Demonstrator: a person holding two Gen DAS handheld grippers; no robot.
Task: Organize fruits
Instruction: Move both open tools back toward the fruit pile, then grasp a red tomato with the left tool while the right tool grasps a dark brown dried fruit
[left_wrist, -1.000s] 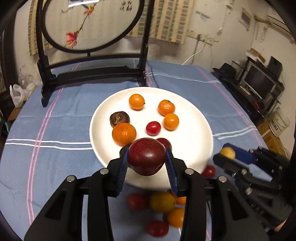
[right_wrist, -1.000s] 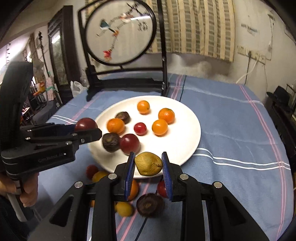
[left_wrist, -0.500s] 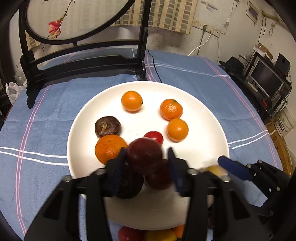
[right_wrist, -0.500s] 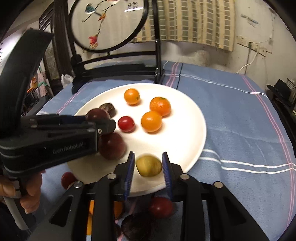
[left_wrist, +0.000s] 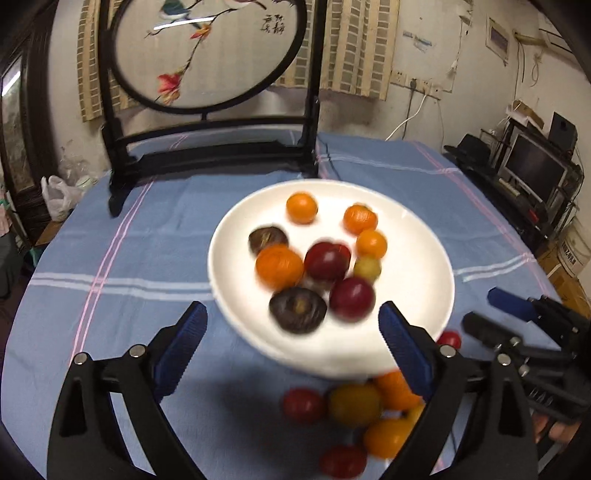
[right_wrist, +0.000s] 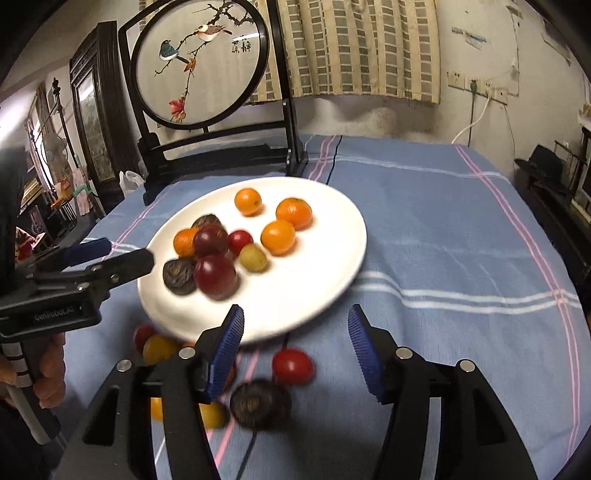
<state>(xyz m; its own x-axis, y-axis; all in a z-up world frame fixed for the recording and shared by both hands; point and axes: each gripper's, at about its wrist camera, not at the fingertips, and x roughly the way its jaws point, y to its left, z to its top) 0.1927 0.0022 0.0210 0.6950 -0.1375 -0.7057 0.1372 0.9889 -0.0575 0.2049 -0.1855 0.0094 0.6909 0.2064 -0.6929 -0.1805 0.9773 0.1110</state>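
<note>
Nearest: left gripper (left_wrist: 291, 332) opening wide, jaws apart and empty. Right gripper (right_wrist: 295, 336) opening too, nothing between the blue pads. Just under both, loose fruits (left_wrist: 354, 404) bunched on the blue tablecloth (right_wrist: 443, 236), touching the near rim. Beyond, white plate (left_wrist: 417, 291) carrying dark plums (left_wrist: 327, 260), a yellow fruit (right_wrist: 253, 258) and oranges (right_wrist: 277, 237). Farthest back, round embroidered screen (right_wrist: 199, 62) upright.

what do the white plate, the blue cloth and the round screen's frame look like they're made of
The round white plate looks like glazed ceramic, smooth with a soft sheen, though it could be melamine. The blue striped tablecloth appears to be matte woven cotton; it wrinkles and its stripes look woven in. The black frame of the round embroidered screen seems to be dark lacquered wood, slightly glossy, with carved feet.
</note>
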